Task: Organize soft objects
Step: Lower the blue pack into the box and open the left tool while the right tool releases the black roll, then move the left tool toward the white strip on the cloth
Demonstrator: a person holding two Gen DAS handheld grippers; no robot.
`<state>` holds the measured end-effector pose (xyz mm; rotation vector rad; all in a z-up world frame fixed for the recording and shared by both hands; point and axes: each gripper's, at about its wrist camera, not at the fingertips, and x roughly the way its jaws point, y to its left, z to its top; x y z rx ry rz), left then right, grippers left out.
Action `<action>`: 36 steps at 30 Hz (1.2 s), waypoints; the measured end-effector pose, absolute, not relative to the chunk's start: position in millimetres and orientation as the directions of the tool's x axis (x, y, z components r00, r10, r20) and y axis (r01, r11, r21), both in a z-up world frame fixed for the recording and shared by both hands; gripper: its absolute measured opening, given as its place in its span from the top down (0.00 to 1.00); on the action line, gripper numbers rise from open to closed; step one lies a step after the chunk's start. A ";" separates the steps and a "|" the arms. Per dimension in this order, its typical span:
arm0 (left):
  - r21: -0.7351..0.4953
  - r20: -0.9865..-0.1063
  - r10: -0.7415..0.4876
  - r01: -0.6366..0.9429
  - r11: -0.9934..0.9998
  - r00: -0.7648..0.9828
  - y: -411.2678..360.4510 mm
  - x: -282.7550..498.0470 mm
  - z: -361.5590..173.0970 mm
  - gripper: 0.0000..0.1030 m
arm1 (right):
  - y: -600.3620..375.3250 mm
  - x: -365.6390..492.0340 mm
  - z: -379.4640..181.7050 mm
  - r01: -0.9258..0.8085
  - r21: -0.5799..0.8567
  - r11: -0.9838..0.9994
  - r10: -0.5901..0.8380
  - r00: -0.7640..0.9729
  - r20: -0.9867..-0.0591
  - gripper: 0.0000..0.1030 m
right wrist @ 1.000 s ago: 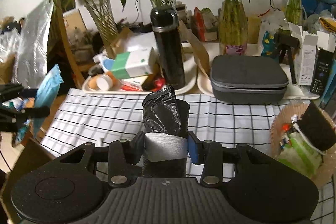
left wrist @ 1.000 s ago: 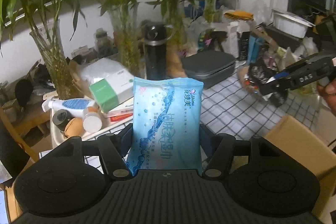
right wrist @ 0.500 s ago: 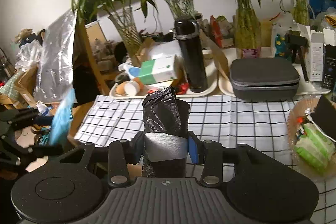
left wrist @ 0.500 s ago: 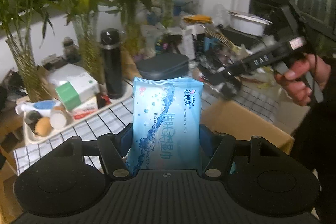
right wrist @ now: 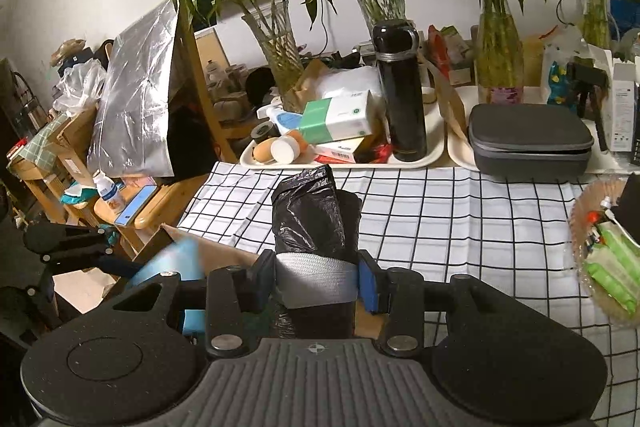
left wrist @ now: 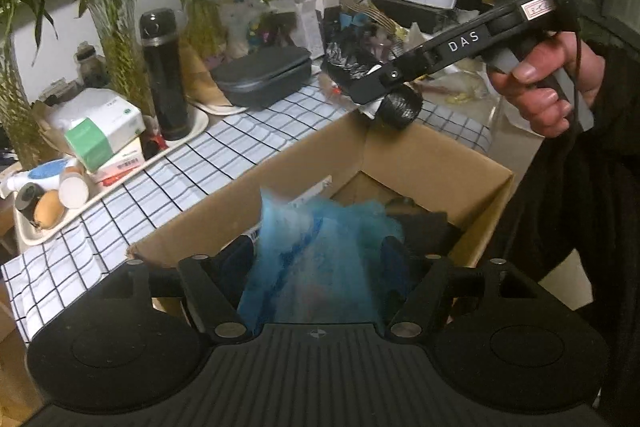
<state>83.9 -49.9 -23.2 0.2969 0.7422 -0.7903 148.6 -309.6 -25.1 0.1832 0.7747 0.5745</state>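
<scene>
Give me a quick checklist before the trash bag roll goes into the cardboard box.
1. Left gripper let go: ok, jaws have just been opening, the blurred blue wipes pack between them dropping away.
2. Wipes pack over the cardboard box: ok.
3. Wipes pack settled inside: cannot tell, blurred.
4. Right gripper grip on the black trash bag roll: ok, pads pressed on its grey band.
5. Roll above the box opening: ok, by the far edge in the left wrist view.
6. Room left in the box: cannot tell.

Matt brown cardboard box (left wrist: 420, 163); glossy black flask (left wrist: 164, 71).
</scene>
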 end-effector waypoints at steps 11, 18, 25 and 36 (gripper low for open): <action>-0.019 -0.619 -0.506 0.632 0.774 0.601 -32.8 85.0 -10.1 0.31 | -307.1 145.2 -29.8 -0.413 0.352 0.840 0.539 0.565 -0.624 0.55; -0.013 -0.607 -0.439 0.544 0.839 0.662 -24.9 96.3 -6.5 0.31 | -303.5 143.2 -31.6 -0.418 0.341 0.842 0.533 0.548 -0.644 0.55; 0.013 -0.609 -0.393 0.504 0.863 0.689 -23.2 99.1 -7.4 0.31 | -299.5 138.9 -36.7 -0.434 0.345 0.832 0.536 0.475 -0.697 0.55; -0.006 -0.600 -0.326 0.403 0.915 0.731 -12.8 107.4 -5.2 0.31 | -296.0 126.4 -36.0 -0.494 0.357 0.793 0.582 0.438 -0.685 0.07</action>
